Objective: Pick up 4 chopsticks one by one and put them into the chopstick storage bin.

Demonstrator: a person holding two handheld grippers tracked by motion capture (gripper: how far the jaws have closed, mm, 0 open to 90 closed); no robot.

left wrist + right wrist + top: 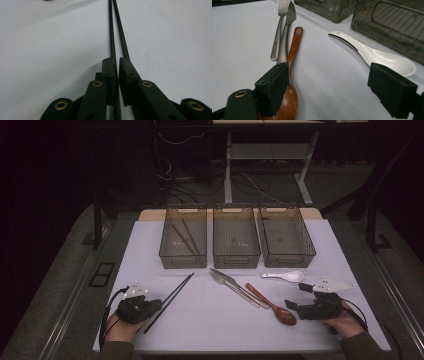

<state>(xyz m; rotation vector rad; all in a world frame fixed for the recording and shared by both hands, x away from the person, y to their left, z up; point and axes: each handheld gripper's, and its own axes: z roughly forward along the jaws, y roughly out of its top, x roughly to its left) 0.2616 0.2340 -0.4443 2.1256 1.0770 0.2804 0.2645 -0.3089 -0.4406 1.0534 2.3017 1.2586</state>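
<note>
A pair of black chopsticks (172,296) lies slanted on the white table at the left. My left gripper (156,304) grips their near end. In the left gripper view the jaws stand almost together with the chopsticks (113,37) pinched between the pads, at the left gripper (117,62). My right gripper (296,296) rests open at the right, jaws wide apart. In the right gripper view, the right gripper (328,72) has the brown wooden spoon (294,47) beside one jaw and the white ceramic spoon (384,57) beside the other. Nothing is between its pads.
Three dark mesh baskets stand in a row at the back; the left basket (183,261) holds brown chopsticks (186,237). A metal fork (231,287) and knife (240,285) lie mid-table, with the wooden spoon (272,305) and the white spoon (284,276) to their right.
</note>
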